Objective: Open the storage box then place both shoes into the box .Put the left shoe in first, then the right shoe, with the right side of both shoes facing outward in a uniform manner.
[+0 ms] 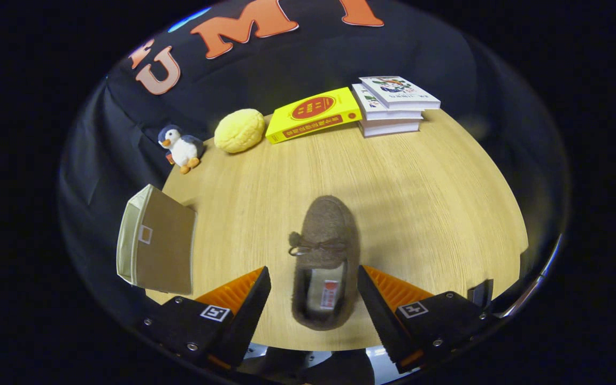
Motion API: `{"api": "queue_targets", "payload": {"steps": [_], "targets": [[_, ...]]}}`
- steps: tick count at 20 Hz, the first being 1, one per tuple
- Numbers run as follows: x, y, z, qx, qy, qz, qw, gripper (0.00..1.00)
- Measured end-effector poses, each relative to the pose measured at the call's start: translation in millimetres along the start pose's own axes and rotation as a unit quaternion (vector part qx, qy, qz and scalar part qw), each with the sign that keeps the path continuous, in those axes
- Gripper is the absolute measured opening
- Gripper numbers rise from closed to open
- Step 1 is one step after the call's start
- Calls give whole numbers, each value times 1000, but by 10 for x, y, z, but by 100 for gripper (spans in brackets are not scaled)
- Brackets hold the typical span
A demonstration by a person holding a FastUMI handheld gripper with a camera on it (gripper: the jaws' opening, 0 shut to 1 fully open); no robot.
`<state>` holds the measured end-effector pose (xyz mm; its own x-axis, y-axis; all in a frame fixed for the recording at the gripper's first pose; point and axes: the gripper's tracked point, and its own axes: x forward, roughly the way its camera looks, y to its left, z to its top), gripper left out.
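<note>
A brown fuzzy slipper (pixel 325 251) with a small bow lies on the wooden table (pixel 420 203), toe pointing away, its heel end lying between my fingers. My gripper (pixel 314 297) is open, one finger on each side of the heel, neither pressing on it. A beige fabric storage box (pixel 155 240) stands at the table's left edge, left of the fingers; its side with a small label window faces up toward me.
Along the table's far edge sit a plush penguin (pixel 181 148), a yellow round bun-like toy (pixel 239 130), a yellow book (pixel 312 114) and a stack of white books (pixel 393 106). The near table edge runs just below the slipper's heel.
</note>
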<state>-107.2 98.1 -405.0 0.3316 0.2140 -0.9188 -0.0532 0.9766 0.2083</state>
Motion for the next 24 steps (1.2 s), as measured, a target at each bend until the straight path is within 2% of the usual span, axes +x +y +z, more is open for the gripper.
{"api": "queue_targets", "payload": {"steps": [5,11,15,19,22,24], "targets": [[407,-360,-168,-42,-2,-30,999,95],[774,-481,-109,-61,-15,-29,998,82],[943,-500,-43,-70,-18,-34,997,70],[1003,-414,-43,-60,-26,-11,998,56],[1021,-381,-60,-48,-23,-1,999,32],[1026,-384,-62,-40,-16,3,999,30]]}}
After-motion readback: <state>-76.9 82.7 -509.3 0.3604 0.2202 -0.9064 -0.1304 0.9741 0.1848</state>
